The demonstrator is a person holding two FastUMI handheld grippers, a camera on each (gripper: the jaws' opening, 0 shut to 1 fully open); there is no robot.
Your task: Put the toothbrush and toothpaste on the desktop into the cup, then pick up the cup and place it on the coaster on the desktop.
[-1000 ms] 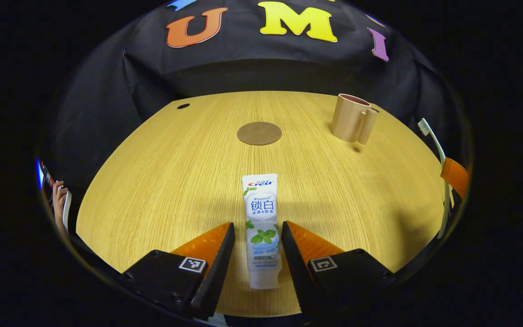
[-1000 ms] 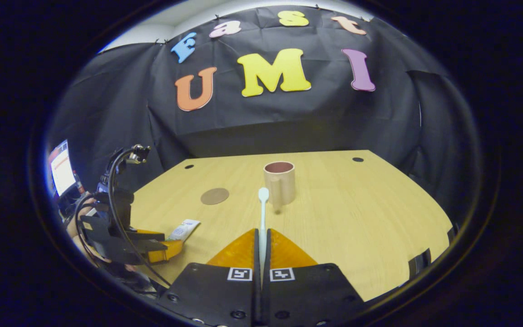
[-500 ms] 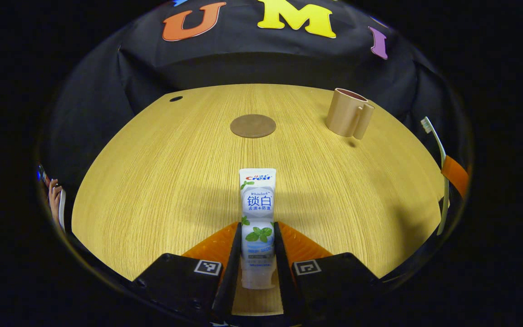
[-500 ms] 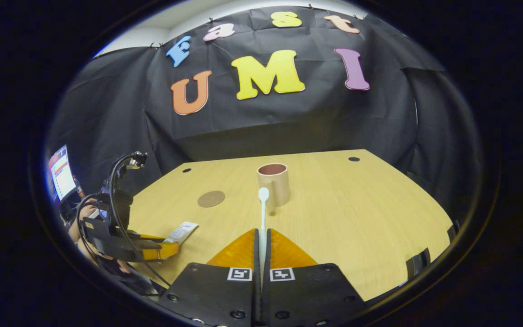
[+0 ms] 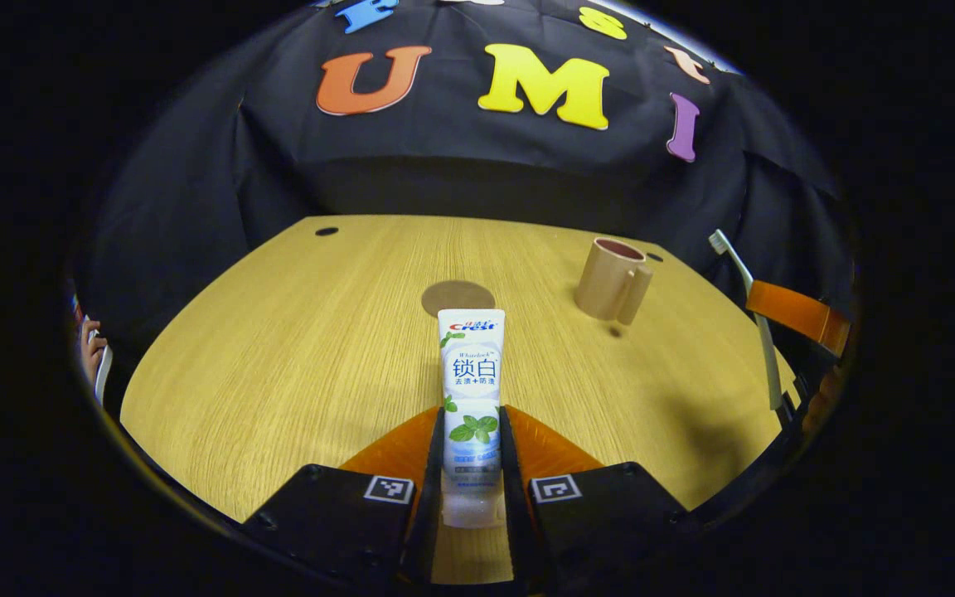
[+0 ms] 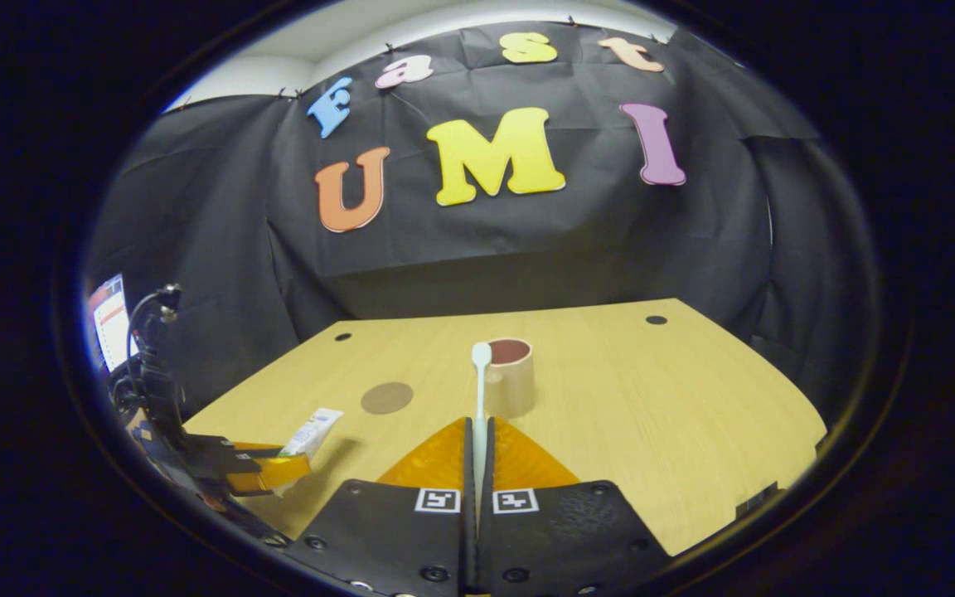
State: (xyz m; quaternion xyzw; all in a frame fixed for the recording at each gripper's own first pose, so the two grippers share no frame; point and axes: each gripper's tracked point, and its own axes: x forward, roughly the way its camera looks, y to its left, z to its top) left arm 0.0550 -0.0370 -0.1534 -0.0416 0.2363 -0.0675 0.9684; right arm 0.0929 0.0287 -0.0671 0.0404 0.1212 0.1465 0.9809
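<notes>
A: State the jaws.

B: The left gripper (image 5: 472, 464) has its jaws pinching the toothpaste (image 5: 471, 390) at the cap end; the tube's long axis runs straight forward out of the jaws. The right gripper (image 6: 477, 464) has its jaws pressed on the toothbrush (image 6: 479, 398); the handle runs forward and the head points up and away.

A: Where is the cup?

B: The cup (image 6: 512, 388) stands upright on the table (image 6: 676, 414), mouth open and empty. In the right gripper view it stands dead ahead, just behind the brush head. In the left gripper view it stands ahead and to the right, well apart from the tube. The coaster (image 5: 458, 298) lies bare, straight ahead of the tube.

A: Which gripper goes first?

B: Judgement: the right one. Its brush is already lined up with the cup mouth; it needs tipping head-down or handle-down over the rim. The left must swing right first.
</notes>
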